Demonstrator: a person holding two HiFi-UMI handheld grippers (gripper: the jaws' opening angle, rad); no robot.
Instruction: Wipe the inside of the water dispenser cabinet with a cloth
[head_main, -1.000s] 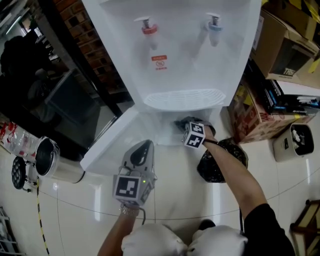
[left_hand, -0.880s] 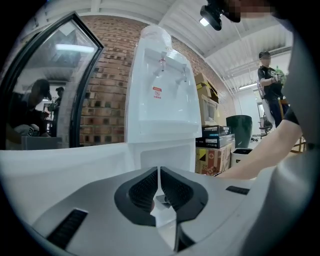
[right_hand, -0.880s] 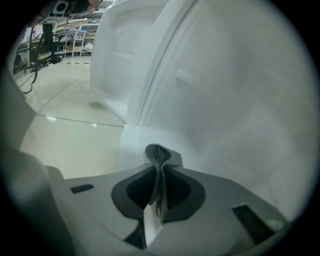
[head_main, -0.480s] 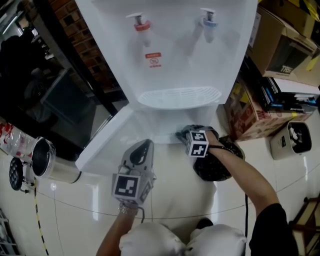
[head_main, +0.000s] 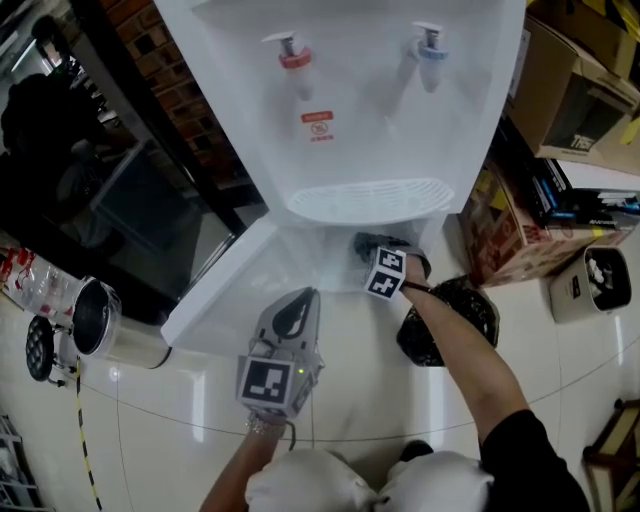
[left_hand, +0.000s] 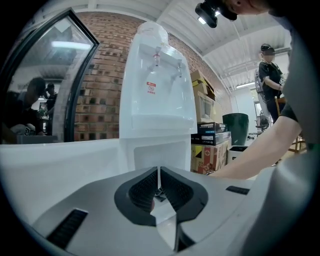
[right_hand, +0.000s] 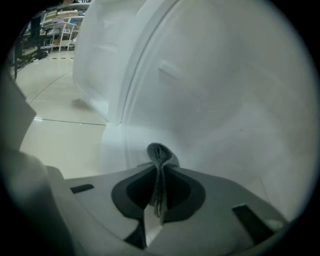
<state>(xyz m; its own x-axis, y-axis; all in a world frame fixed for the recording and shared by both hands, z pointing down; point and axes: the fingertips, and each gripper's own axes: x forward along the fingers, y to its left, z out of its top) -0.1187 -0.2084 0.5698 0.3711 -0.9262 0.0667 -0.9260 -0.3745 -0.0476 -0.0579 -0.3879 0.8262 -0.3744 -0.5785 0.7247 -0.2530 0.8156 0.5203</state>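
Inside the cabinet (right_hand: 220, 95), my right gripper (right_hand: 160, 172) pinches the soft, limp cloth (right_hand: 159, 156) by its bunched fold; my left gripper (left_hand: 158, 182) sits pressed together, empty.

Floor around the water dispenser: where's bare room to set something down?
Bare tiles lie between the open cabinet door, the metal pot and the left gripper; more lie between the black bag and the white bin. Crowded: the cabinet mouth, filled by the right gripper with its cloth, and the cardboard boxes beside it.
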